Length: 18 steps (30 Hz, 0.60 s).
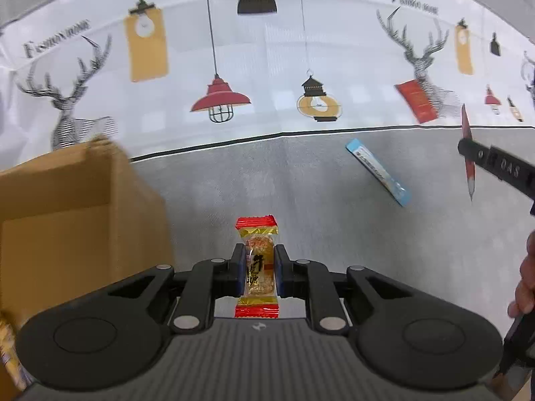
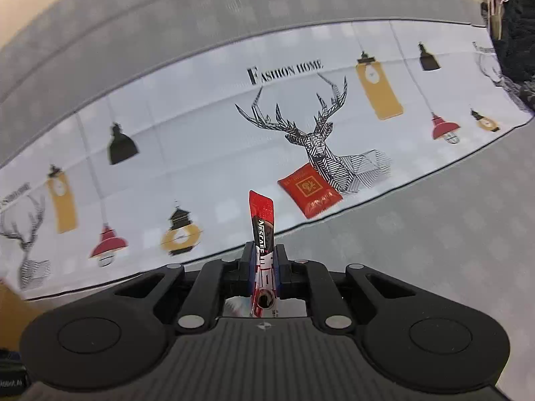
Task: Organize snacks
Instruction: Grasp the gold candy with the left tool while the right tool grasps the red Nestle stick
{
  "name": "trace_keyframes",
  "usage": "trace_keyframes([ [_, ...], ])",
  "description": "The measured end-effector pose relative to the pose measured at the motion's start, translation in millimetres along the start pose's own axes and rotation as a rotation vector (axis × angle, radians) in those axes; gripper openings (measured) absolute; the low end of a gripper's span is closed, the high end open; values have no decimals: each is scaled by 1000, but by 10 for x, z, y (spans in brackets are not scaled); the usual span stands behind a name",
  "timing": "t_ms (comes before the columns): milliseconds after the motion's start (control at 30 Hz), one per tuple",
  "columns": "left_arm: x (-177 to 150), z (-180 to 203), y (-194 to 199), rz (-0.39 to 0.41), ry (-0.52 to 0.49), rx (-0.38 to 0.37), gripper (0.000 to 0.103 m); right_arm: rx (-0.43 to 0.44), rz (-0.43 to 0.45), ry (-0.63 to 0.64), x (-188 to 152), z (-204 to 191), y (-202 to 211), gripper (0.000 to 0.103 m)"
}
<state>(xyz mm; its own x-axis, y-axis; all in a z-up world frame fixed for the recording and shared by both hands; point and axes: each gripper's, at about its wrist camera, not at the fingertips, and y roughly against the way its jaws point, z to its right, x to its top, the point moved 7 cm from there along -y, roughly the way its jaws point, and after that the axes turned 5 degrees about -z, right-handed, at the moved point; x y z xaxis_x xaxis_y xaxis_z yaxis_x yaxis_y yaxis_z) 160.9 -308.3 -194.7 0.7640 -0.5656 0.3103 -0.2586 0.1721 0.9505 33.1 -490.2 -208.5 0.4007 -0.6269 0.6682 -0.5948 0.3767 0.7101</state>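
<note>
Now the left tongs point(image 1: 259, 267) clamp a red-and-gold candy point(image 1: 257, 264); a cardboard box point(image 1: 77, 207) sits at nine o'clock, a blue sachet point(image 1: 378, 172) at two. Right tongs point(image 2: 264, 264) pinch a red coffee stick point(image 2: 262, 227) above the tabletop point(image 2: 434, 217); a red packet point(image 2: 309, 188) lies at one o'clock.

Snack packets, four in all: one candy point(image 1: 256, 264) with red ends, lower centre of the left wrist view; one blue stick packet point(image 1: 378, 171) at right of centre; one flat red sachet point(image 1: 416, 100) upper right, same one as the sachet in the right wrist view's centre; one red coffee stick point(image 2: 262, 234) in that view's lower centre. Cardboard box point(image 1: 67, 207): one, left edge. Grippers: two, left gripper point(image 1: 257, 267), right gripper point(image 2: 264, 267). Bench point(image 1: 301, 173) with printed cloth: one.
</note>
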Motion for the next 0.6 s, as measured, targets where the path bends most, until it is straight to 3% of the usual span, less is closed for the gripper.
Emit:
trace_keyframes([
  [267, -590, -194, 854, 67, -5, -32, 19, 49, 20, 9, -475, -241, 1034, 11],
  [600, -1481, -651, 1692, 130, 12, -30, 19, 164, 4, 95, -1291, -901, 2147, 11],
])
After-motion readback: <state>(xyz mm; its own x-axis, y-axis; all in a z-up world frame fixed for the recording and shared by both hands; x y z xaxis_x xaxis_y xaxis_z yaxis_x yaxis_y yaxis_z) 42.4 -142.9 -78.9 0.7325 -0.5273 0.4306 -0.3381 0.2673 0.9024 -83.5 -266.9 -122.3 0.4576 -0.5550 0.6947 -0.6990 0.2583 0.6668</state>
